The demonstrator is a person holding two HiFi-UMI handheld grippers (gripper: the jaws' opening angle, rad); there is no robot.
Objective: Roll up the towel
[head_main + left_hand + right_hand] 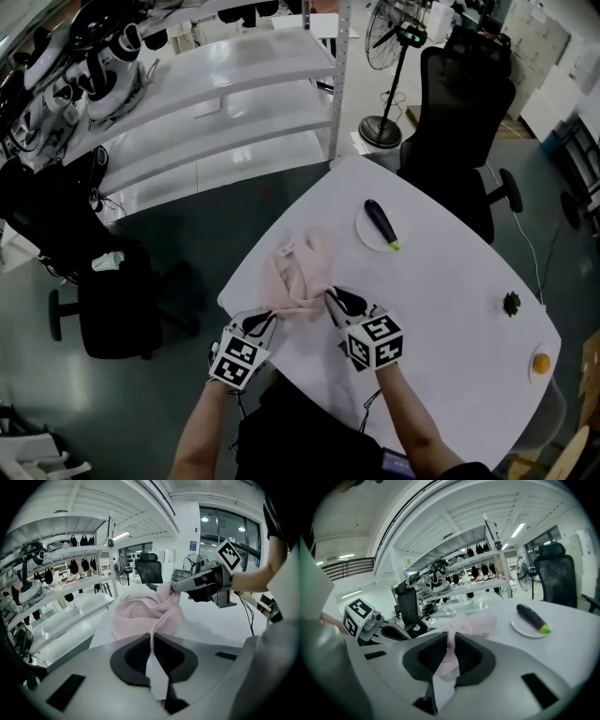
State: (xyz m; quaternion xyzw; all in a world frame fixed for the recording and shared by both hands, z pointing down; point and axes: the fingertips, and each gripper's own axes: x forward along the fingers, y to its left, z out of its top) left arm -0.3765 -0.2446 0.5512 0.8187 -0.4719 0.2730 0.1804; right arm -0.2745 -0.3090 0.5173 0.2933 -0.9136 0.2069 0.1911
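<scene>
Lying crumpled near the left edge of the white counter (441, 300) is one pink towel (300, 272), bunched into a loose heap and not laid flat. Two grippers meet it at its near side. The left gripper (265, 319) has its jaws pinched almost together on a thin fold of the towel's hem, which runs up between the pads. The right gripper (333, 298) is likewise clamped on a thicker wad of pink cloth, so its jaws stand slightly wider. The two sit close side by side, each holding a separate part of the same edge.

Elsewhere on the counter there is one small white plate (367, 230) carrying one dark aubergine (381, 223) with a green tip, one small dark green object (511, 303) too tiny to identify, and one orange fruit (541, 363) near the right rim. Two black office chairs show: one (459, 122) beyond the counter, one (117, 309) at the left. One shelf rack (216, 103) and one standing fan (394, 56), cut off at the top, lie behind. The person's hands are mostly hidden behind the marker cubes.
</scene>
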